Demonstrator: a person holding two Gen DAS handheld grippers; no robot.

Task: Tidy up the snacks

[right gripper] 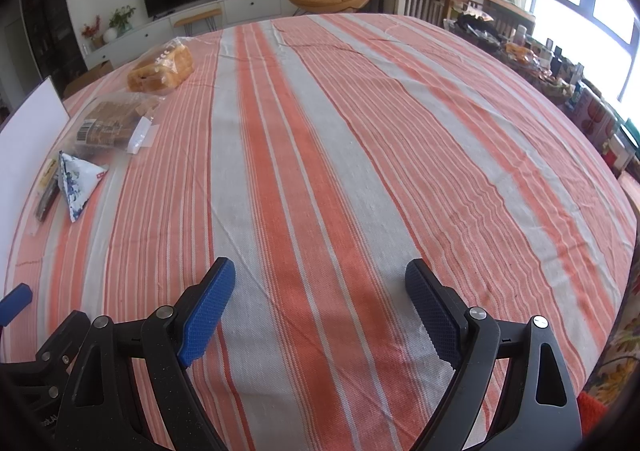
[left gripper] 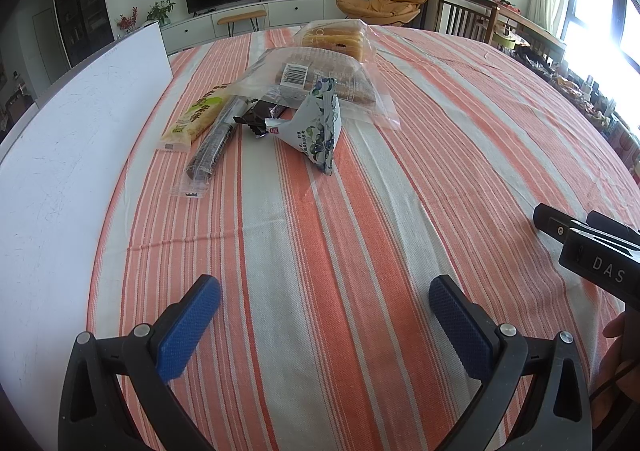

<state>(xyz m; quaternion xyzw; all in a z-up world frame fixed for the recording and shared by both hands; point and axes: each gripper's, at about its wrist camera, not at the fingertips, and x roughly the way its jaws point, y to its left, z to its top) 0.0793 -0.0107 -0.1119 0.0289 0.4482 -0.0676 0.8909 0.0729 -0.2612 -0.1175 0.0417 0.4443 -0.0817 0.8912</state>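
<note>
Both claws, the left claw [left gripper: 324,315] and the right claw [right gripper: 320,311], hang wide and empty over the near striped cloth [left gripper: 360,211] of the desk. The snacks lie well apart from them, far and left beside a white board [left gripper: 80,131]: a stiff, puffed pyramid pack [left gripper: 320,127], flat bars [left gripper: 212,143], and soft bread bags [left gripper: 336,39]. I'd judge all light, crinkly and slippery, the bread crushable, so pinch them at the sealed edges.

Woven cloth [left gripper: 360,211], matt and ribbed, covers my desk. My jaws wear blue dimpled rubbery pads [left gripper: 188,331] on matt black plastic with shiny metal rivets [left gripper: 142,330]. The snack wrappers [left gripper: 320,123] look like glossy, crinkled plastic; the white board [left gripper: 60,155] is smooth, faintly scratched.
</note>
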